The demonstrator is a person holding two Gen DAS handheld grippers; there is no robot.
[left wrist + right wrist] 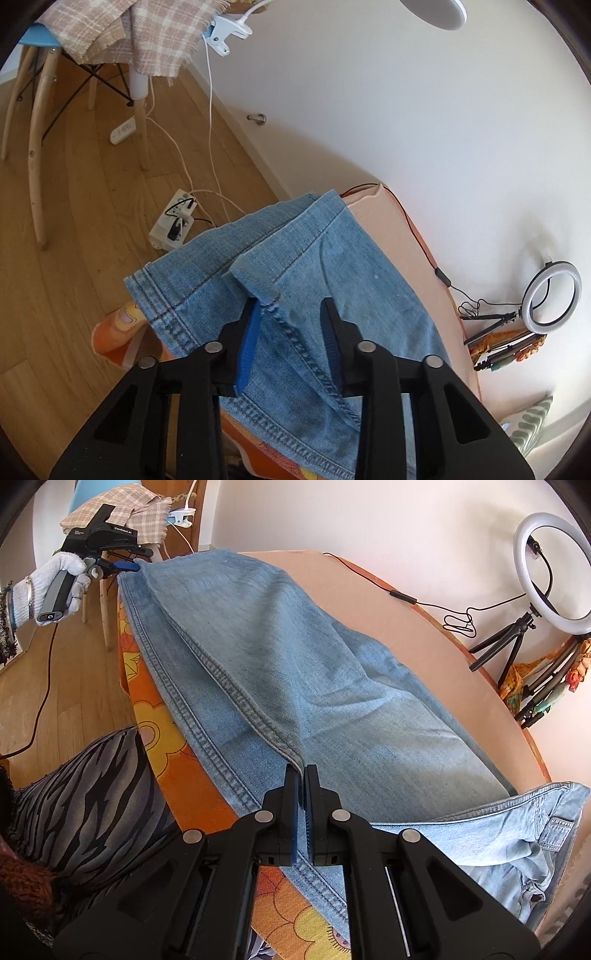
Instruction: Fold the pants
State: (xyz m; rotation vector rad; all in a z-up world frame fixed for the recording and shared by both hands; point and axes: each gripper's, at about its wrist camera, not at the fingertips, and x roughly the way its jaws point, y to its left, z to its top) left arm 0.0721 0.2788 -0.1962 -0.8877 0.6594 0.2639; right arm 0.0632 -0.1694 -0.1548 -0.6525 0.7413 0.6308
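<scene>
Blue denim pants (295, 657) are lying lengthwise on a peach-covered table (424, 657), the legs stacked one on the other and running toward 11 o'clock in the right wrist view, the waist end bunching at 4 o'clock. The right gripper (303, 775) is pinching a seam fold of the upper leg, its jaws standing nearly together with denim between them. The left gripper (291, 310) is hovering over the hem end with its jaws standing wide apart; a frayed hem corner is lying just beside the left blue pad (249, 343), though contact cannot be told. In the right wrist view the same gripper, held by a gloved left hand (61, 587), is appearing at 10 o'clock by the hem. An orange floral cloth (162, 734) is showing under the pants at the near table edge. A ring light (554, 572) on a tripod is standing at 2 o'clock.
</scene>
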